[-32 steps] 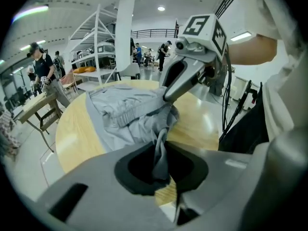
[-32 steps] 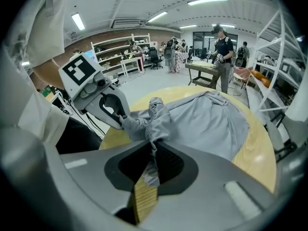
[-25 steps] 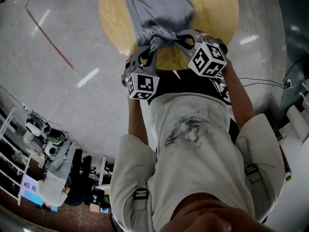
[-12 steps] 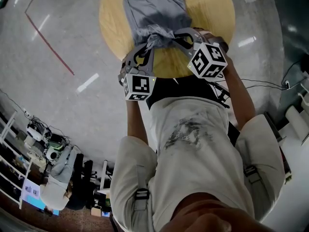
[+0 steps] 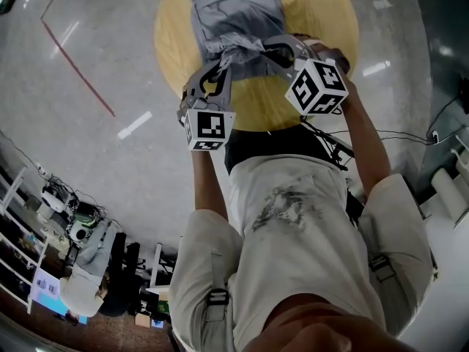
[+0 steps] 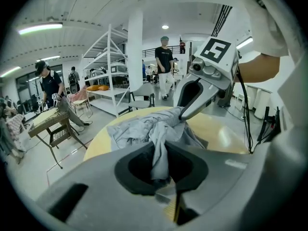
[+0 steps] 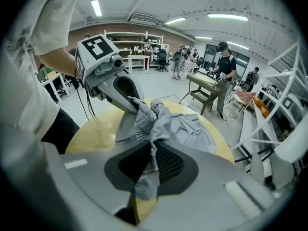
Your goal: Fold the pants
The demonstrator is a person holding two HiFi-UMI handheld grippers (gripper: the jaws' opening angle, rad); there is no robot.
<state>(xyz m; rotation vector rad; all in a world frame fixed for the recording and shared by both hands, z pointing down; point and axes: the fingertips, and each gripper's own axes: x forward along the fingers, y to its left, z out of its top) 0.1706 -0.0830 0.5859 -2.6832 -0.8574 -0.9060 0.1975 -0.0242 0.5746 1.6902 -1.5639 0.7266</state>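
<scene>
Pants [image 5: 233, 13] of grey cloth lie along the middle of the round wooden table [image 5: 330, 28], running from its near edge toward its far side. Their near end is gathered into a bunch and raised off the tabletop. The left gripper [image 5: 222, 66] is clamped on this bunch above the table's near edge; its own view shows a strip of grey fabric pinched between the closed jaws. The right gripper [image 5: 270, 50], just beside it over the same edge, grips another fold of the pants, with cloth hanging through its jaws. A person [image 5: 293, 218] in a light shirt stands at the table's near side.
</scene>
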